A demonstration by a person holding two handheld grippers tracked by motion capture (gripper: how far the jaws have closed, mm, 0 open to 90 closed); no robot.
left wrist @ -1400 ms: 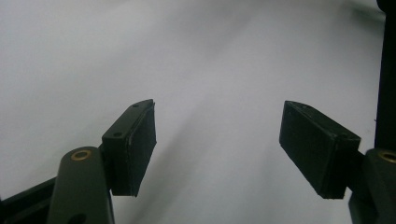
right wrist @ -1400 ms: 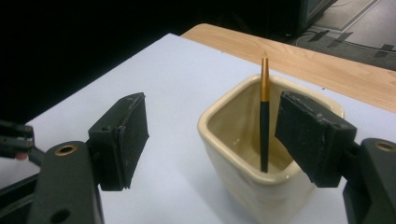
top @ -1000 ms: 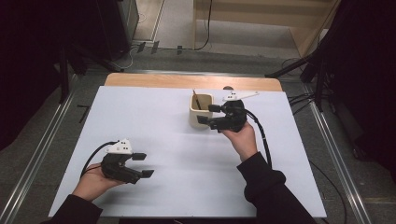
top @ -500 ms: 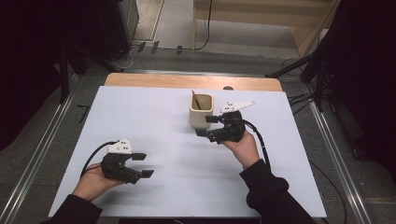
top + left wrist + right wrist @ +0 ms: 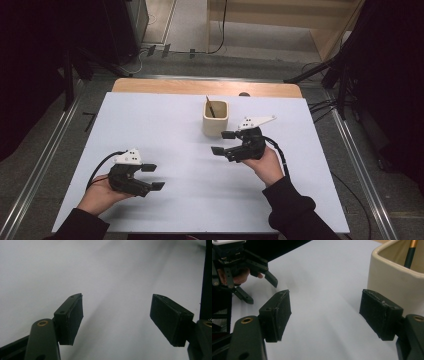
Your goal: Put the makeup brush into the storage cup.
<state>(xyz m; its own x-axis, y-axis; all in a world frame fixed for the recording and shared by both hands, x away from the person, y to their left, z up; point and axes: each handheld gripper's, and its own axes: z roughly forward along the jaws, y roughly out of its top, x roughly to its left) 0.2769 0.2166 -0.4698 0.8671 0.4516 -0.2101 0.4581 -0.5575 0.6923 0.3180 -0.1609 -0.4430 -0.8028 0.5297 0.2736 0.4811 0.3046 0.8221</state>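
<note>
A cream square cup (image 5: 216,117) stands at the back middle of the white table (image 5: 165,125), with a dark pen or brush (image 5: 210,106) leaning inside it. My right gripper (image 5: 222,143) hovers just in front and to the right of the cup, open, nothing between its jaws. In the right gripper view the cup (image 5: 398,282) sits beside the right pad (image 5: 379,312), and the pen's dark shaft with an orange tip (image 5: 410,255) rises from it. My left gripper (image 5: 153,177) rests near the front left, open and empty; its pads (image 5: 71,317) frame bare table.
A wooden strip (image 5: 200,87) borders the table's far edge. Metal rails (image 5: 45,165) run along both sides on the floor. Cables (image 5: 320,107) lie at the back right. The other hand and gripper (image 5: 239,267) appear far off in the right gripper view.
My right gripper has drawn away from the cup's right side toward the front, a little lower. The left gripper has stayed put.
</note>
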